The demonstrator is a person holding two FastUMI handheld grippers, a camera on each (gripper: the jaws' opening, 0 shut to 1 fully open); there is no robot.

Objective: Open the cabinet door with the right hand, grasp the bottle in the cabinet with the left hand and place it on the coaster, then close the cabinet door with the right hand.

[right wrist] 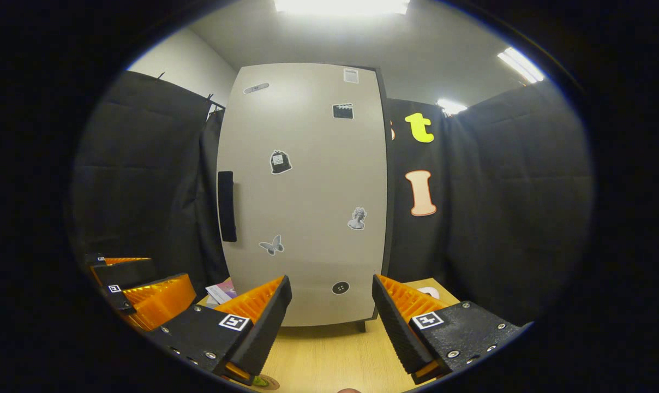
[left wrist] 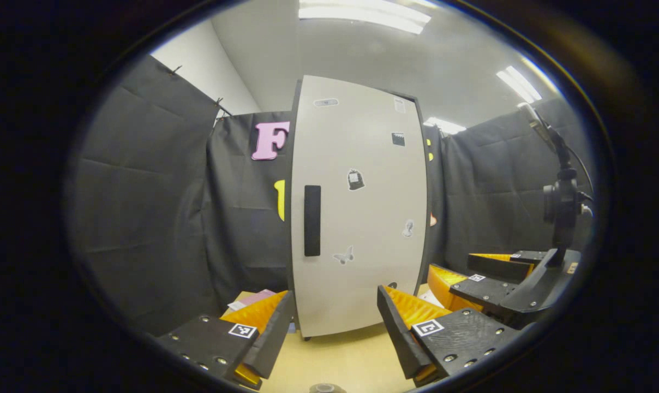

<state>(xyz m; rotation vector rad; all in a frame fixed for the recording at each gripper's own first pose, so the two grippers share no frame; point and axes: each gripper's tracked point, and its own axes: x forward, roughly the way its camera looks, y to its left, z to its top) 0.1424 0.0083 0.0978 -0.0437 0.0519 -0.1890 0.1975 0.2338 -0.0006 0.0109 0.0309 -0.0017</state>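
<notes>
Cabinet door (right wrist: 307,191) sits closed; both the left gripper (left wrist: 335,327) and right gripper (right wrist: 329,322) hover near, jaws wide, ready for its handle (right wrist: 227,206).

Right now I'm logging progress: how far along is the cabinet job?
Nothing looks done: the cabinet door is shut, its handle untouched. Both tools, right and left, are open and empty before it. Opening, moving the bottle and closing remain.

Bright ceiling lights (right wrist: 341,5) glare overhead; edges bow under fisheye distortion, centre sharp.
</notes>
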